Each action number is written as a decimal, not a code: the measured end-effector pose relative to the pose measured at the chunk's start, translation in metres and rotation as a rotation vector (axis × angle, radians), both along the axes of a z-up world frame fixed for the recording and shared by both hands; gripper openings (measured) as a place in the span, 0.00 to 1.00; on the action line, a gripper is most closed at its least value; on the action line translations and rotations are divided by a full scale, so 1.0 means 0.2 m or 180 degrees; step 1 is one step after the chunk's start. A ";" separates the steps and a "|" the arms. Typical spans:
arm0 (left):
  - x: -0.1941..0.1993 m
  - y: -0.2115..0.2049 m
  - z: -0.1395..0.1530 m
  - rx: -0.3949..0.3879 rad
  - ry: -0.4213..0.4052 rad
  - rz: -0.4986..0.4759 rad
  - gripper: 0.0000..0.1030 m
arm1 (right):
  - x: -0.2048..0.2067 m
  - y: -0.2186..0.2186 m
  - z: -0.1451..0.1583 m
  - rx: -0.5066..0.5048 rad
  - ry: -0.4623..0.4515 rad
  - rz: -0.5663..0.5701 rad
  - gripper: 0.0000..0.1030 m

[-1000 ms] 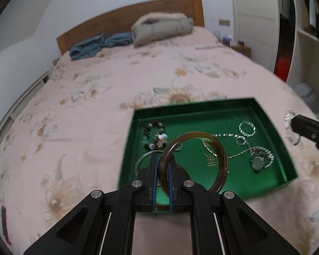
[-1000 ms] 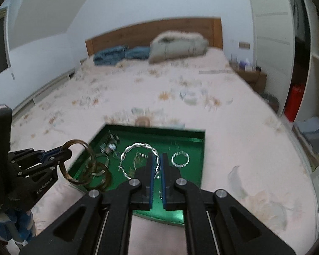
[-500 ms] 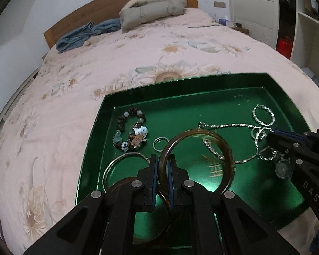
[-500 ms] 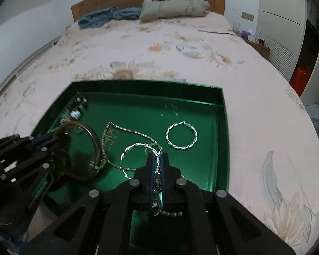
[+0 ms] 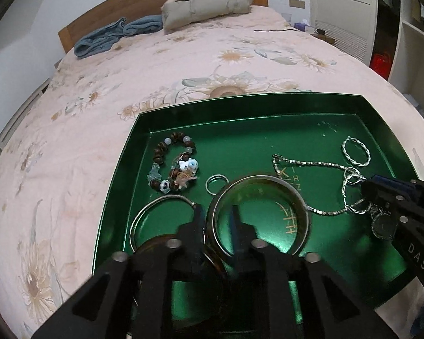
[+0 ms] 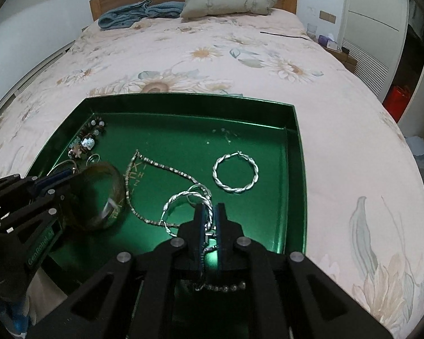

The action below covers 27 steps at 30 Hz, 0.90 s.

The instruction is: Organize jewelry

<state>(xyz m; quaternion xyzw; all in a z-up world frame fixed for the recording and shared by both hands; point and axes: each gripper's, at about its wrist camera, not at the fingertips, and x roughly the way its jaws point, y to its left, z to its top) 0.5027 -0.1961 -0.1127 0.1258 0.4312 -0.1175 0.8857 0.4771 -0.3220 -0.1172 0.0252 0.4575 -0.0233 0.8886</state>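
Observation:
A green tray (image 5: pixel 132 147) lies on the bed and holds jewelry. My left gripper (image 5: pixel 216 216) is open low over the tray's near left part, its fingers straddling the rim of an amber bangle (image 5: pixel 299 206), which looks blurred and tilted in the right wrist view (image 6: pixel 110 197). A thin silver bangle (image 5: pixel 144 209), a beaded bracelet (image 5: pixel 169 166) and a small ring (image 5: pixel 216 182) lie beside it. My right gripper (image 6: pixel 209 216) is shut on a twisted silver hoop earring (image 6: pixel 178 199), low over a silver chain necklace (image 6: pixel 161 166). A second twisted hoop (image 6: pixel 236 172) lies flat nearby.
The tray (image 6: pixel 294 147) sits near the foot of a floral pink bedspread (image 6: pixel 212 56). A grey pillow (image 5: pixel 206 2) and blue clothes (image 5: pixel 113 34) lie at the headboard. A wardrobe and shelves stand at the right.
Both grippers have come down into the tray. My left gripper has opened and let go of the amber bangle, which now drops onto the tray floor. The right gripper stays shut on its hoop.

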 end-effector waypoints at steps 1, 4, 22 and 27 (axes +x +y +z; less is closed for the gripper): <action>-0.01 0.00 0.01 -0.0012 -0.0006 -0.0014 0.33 | -0.01 0.00 0.00 0.0011 -0.0002 -0.0013 0.16; -0.03 0.01 0.03 -0.0052 -0.0029 -0.0027 0.42 | -0.03 -0.02 0.02 0.0029 -0.0006 -0.0024 0.25; -0.55 0.33 0.35 -0.0423 -0.0523 0.0274 0.74 | -0.49 0.04 0.31 0.0191 -0.0455 -0.0051 0.34; -0.78 0.45 0.43 -0.0503 -0.0699 0.0383 0.78 | -0.72 0.10 0.39 0.0192 -0.0590 -0.0041 0.41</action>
